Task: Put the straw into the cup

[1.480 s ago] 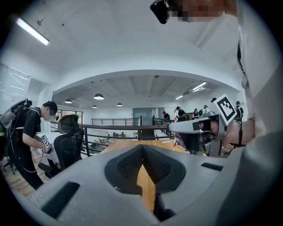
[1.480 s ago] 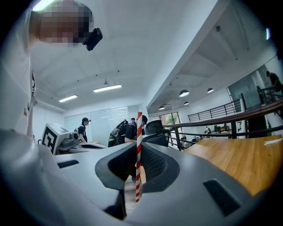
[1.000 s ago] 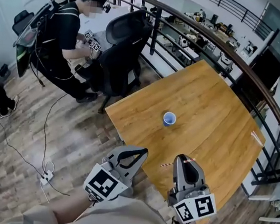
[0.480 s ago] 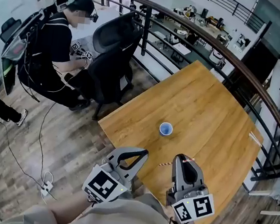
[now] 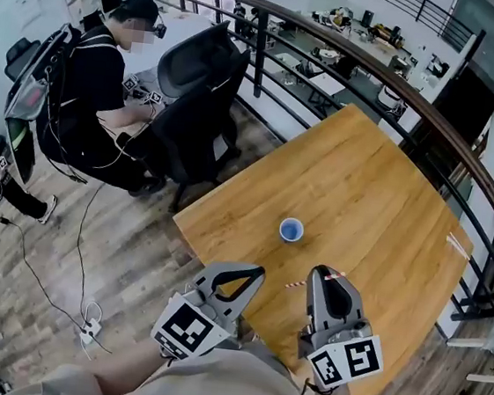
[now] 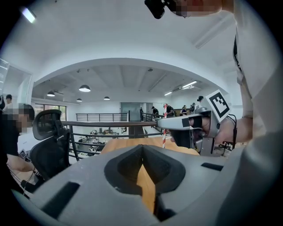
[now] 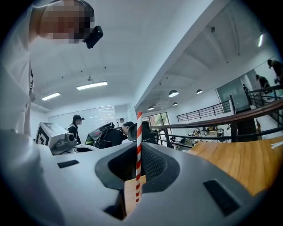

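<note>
A small blue cup (image 5: 292, 231) stands upright on the wooden table (image 5: 381, 190), near its front left edge. My right gripper (image 5: 320, 270) is shut on a red-and-white striped straw (image 5: 294, 285), which crosses between its fingertips. It hovers over the table's near corner, short of the cup. In the right gripper view the straw (image 7: 139, 150) stands upright, pinched in the jaws. My left gripper (image 5: 259, 271) is level beside it at the table's edge, shut with nothing in it. The left gripper view shows the right gripper (image 6: 194, 128) and the straw (image 6: 164, 132) off to its right.
A dark curved railing (image 5: 401, 86) runs behind the table. A black office chair (image 5: 202, 90) and a seated person (image 5: 100, 87) are at the back left. Cables and a power strip (image 5: 88, 311) lie on the wooden floor. A thin pale stick (image 5: 456, 245) rests near the table's right edge.
Both grippers have come a little closer to the table, and the cup now sits nearer to them in the head view. The straw stays pinched in the right gripper.
</note>
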